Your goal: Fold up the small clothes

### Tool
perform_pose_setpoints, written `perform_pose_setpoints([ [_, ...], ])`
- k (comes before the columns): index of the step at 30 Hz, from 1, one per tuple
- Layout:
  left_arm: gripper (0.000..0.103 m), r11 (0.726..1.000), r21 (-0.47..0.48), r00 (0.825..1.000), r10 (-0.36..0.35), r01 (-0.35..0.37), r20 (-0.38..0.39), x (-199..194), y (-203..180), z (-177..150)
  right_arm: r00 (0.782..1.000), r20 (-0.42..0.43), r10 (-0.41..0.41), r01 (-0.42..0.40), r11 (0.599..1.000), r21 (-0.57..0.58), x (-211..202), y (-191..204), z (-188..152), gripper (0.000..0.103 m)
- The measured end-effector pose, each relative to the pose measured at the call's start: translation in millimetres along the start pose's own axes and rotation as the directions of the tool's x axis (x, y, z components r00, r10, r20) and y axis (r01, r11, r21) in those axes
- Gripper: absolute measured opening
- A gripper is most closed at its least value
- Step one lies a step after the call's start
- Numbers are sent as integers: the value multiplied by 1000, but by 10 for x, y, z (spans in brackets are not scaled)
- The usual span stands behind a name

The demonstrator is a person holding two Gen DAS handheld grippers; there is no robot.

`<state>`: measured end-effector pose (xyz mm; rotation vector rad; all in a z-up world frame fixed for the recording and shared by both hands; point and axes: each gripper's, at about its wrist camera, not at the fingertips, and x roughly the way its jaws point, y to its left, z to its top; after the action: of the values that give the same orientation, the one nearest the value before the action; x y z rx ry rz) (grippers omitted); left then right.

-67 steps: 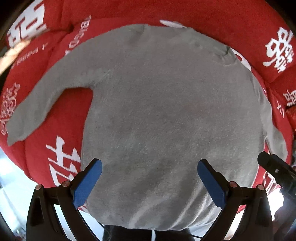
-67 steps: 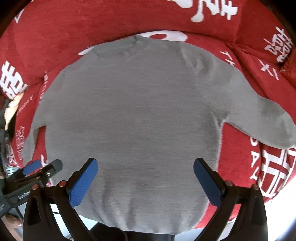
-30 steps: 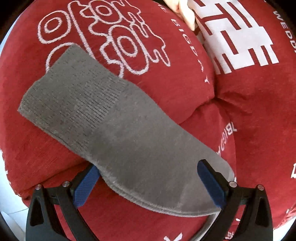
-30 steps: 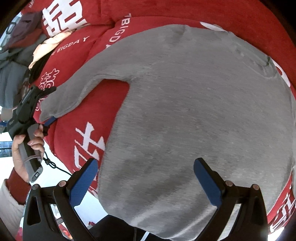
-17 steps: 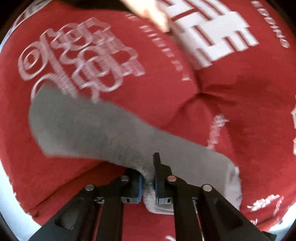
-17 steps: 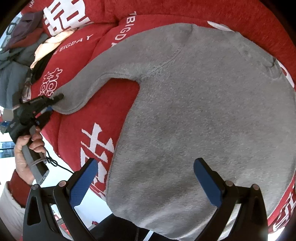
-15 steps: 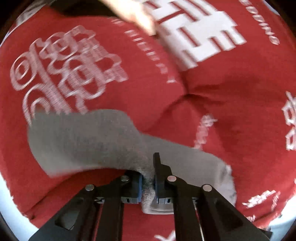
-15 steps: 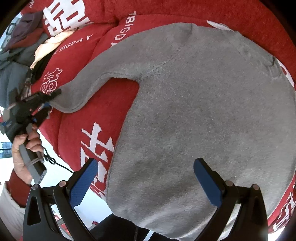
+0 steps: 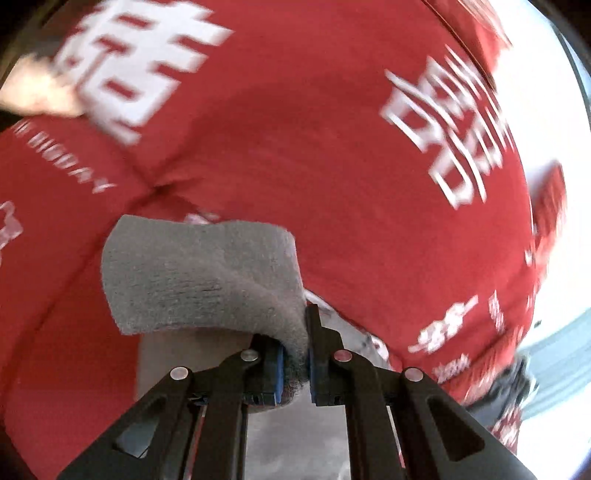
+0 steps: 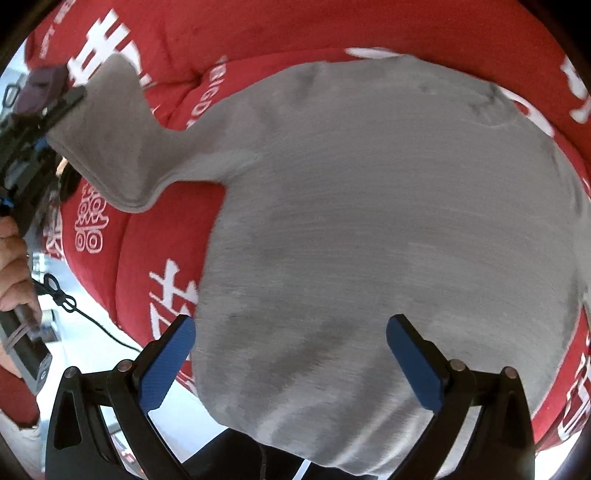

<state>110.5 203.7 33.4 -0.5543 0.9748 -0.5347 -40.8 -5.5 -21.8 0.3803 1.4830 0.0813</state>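
A small grey knit sweater [image 10: 369,221] lies front-up on a red cushion [image 10: 258,33] with white lettering. My left gripper [image 9: 295,365] is shut on the sweater's left sleeve [image 9: 199,280] near the cuff and holds it lifted off the cushion; the cuff end droops over the jaws. In the right wrist view that sleeve [image 10: 107,136] rises up and to the left toward the left gripper [image 10: 55,107]. My right gripper [image 10: 291,354] is open and empty, hovering over the sweater's lower hem.
The red cushion [image 9: 332,166] fills both views. A pale floor [image 10: 92,354] shows beyond its left edge. A cable [image 10: 74,310] hangs from the left gripper's handle. A pile of other clothes [image 10: 40,81] lies at the far left.
My left gripper closed on the sleeve and has lifted it and swung it up and inward; the sleeve now stands off the cushion. The right gripper stays open over the hem.
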Motion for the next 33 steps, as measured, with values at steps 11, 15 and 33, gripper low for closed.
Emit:
perform_pose_setpoints([
  [11, 10, 958, 284, 976, 16, 47, -216, 1309, -1385, -746, 998, 49, -45, 33, 974, 226, -378, -1250, -342, 103],
  [15, 10, 930, 367, 957, 107, -1, -268, 1654, -1553, -1112, 998, 41, -53, 38, 954, 299, -415, -1635, -508, 103],
  [33, 76, 841, 417, 894, 429, -345, -125, 990, -1060, -895, 961, 181, -210, 186, 973, 139, -699, -1648, 7, 103],
])
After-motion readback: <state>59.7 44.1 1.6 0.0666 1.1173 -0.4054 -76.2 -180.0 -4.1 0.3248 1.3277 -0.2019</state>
